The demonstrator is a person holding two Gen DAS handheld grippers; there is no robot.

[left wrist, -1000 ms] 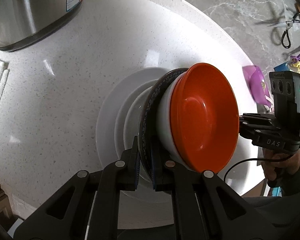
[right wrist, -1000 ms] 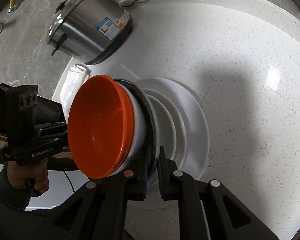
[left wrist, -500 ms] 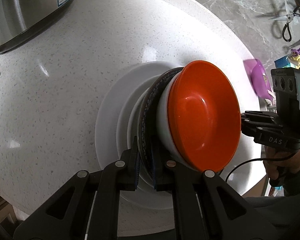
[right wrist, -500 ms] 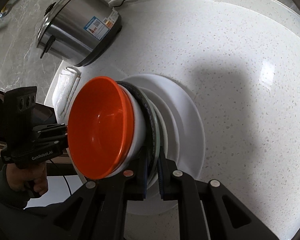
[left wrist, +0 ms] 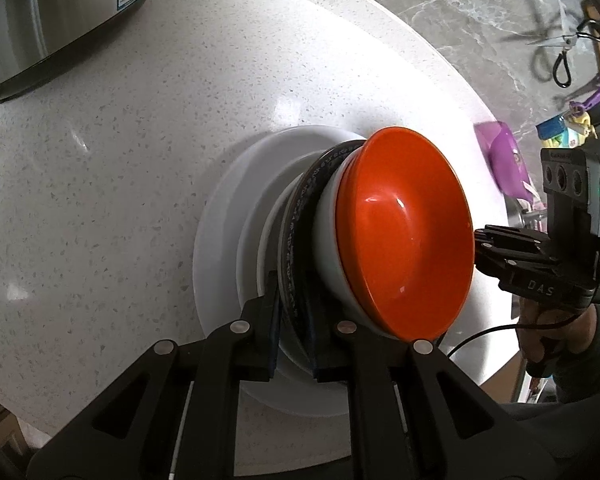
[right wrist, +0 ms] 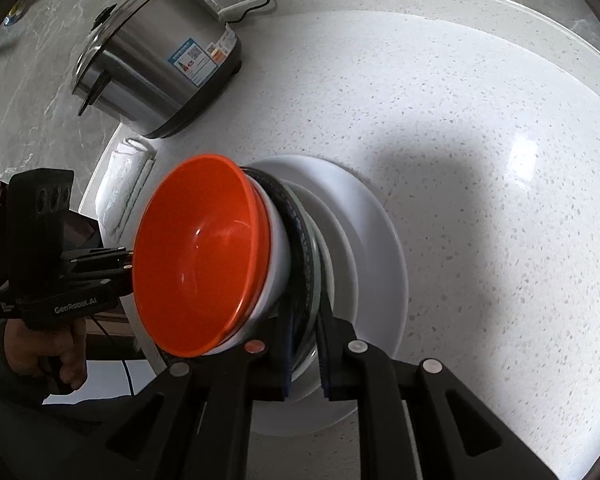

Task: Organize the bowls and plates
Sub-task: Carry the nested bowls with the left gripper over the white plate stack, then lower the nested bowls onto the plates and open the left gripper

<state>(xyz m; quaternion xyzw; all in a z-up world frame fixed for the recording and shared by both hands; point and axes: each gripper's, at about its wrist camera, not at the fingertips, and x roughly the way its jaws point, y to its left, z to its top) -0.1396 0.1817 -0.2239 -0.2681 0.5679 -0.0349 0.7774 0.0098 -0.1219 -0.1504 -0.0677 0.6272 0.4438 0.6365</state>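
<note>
An orange bowl (left wrist: pixel 404 236) nests in a white bowl (left wrist: pixel 328 256), which rests on a dark patterned plate (left wrist: pixel 300 216). Below lie a smaller white plate (left wrist: pixel 266 224) and a large white plate (left wrist: pixel 220 240) on the counter. My left gripper (left wrist: pixel 294 316) is shut on the dark plate's rim from one side. My right gripper (right wrist: pixel 306 340) is shut on the opposite rim. The same stack shows in the right wrist view: orange bowl (right wrist: pixel 200 256), dark plate (right wrist: pixel 304 240), large white plate (right wrist: pixel 384 256).
A steel rice cooker (right wrist: pixel 156 64) stands at the counter's back, with a folded white cloth (right wrist: pixel 124 184) beside it. A purple item (left wrist: pixel 504 160) lies near the counter's edge. The speckled white counter (right wrist: pixel 480 140) spreads around the stack.
The bowls and dark plate, held by both grippers, have come lower and closer to the white plates. Both grippers stay shut on the rim.
</note>
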